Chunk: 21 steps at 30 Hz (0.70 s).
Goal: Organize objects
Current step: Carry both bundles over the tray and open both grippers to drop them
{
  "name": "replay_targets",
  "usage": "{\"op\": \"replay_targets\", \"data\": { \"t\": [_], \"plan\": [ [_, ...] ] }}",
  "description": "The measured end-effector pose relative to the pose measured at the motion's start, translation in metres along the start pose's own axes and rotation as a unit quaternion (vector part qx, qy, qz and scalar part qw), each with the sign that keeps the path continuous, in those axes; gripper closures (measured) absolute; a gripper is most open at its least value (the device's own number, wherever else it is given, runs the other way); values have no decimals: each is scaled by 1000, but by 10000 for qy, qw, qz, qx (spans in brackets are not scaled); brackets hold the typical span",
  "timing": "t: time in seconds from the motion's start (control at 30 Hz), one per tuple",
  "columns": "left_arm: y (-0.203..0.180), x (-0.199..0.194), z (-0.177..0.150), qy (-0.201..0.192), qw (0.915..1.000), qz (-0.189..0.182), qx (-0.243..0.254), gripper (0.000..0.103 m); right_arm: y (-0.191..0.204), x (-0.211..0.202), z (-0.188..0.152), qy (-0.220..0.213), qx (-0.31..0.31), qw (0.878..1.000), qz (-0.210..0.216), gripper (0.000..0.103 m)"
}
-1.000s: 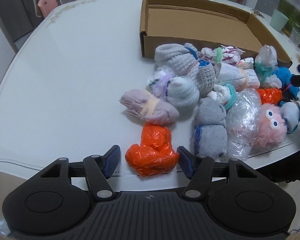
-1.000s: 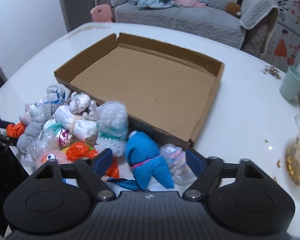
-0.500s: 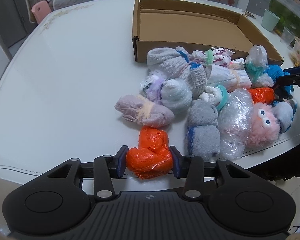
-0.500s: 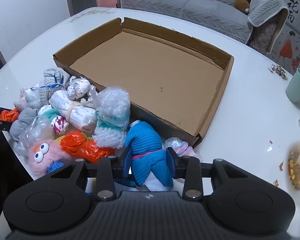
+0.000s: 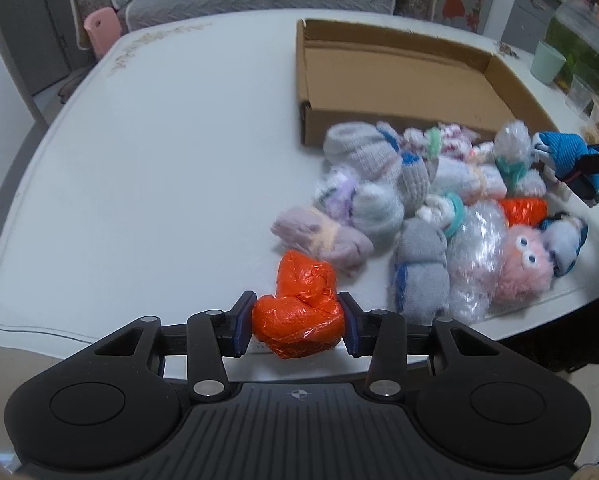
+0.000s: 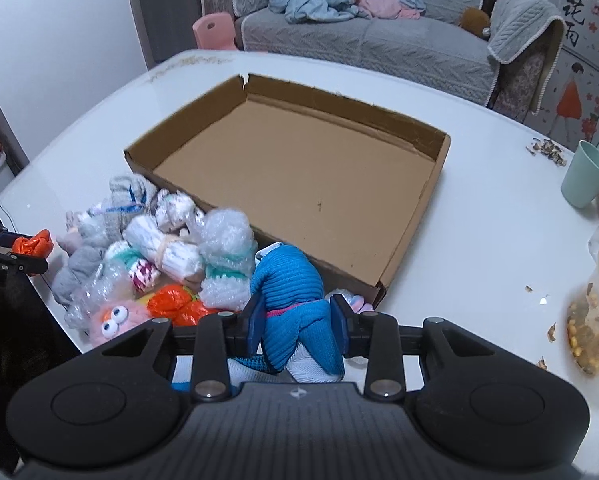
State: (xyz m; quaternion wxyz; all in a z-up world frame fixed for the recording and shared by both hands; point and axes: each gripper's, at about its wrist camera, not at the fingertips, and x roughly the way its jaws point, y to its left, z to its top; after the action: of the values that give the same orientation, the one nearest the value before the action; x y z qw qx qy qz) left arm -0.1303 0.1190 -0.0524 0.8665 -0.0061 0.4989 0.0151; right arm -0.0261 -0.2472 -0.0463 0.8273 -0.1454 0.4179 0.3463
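My left gripper (image 5: pixel 297 330) is shut on an orange plastic-wrapped bundle (image 5: pixel 299 316), lifted just above the white table (image 5: pixel 159 160). My right gripper (image 6: pixel 295 326) is shut on a blue knitted sock roll (image 6: pixel 289 300), also raised; in the left wrist view that blue roll (image 5: pixel 563 154) hangs at the far right. Between them lies a pile of rolled socks and bubble-wrapped bundles (image 5: pixel 419 208), with a pink fuzzy toy with eyes (image 5: pixel 523 268). Behind the pile stands a shallow empty cardboard box (image 6: pixel 299 168).
A mint cup (image 6: pixel 587 178) stands at the table's right side, with a clear container of snacks (image 6: pixel 595 320) and crumbs near it. A grey sofa (image 6: pixel 379 36) with clothes and a pink child's chair (image 6: pixel 213 32) lie beyond the table.
Both grippers closed from open, the left on the orange bundle and the right on the blue sock roll, then lifted them a little off the table.
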Motion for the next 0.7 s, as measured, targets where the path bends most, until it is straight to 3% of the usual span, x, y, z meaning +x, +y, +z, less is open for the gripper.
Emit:
{"op": "replay_targets", "data": {
  "t": [0.23,0.43,0.7],
  "plan": [
    [-7,-25,34,-403,9991,-78,53,53,-11,-24,18,-557,345,9978,70,71],
    [-23,-38,88,-750,9968,-161,221,53,-22,-30,49,-962,673,9929,212,71],
    [-52,0,177,-1179,9923,-239,299,53,-25,9,110,-1159,864,9882,503,71]
  ]
}}
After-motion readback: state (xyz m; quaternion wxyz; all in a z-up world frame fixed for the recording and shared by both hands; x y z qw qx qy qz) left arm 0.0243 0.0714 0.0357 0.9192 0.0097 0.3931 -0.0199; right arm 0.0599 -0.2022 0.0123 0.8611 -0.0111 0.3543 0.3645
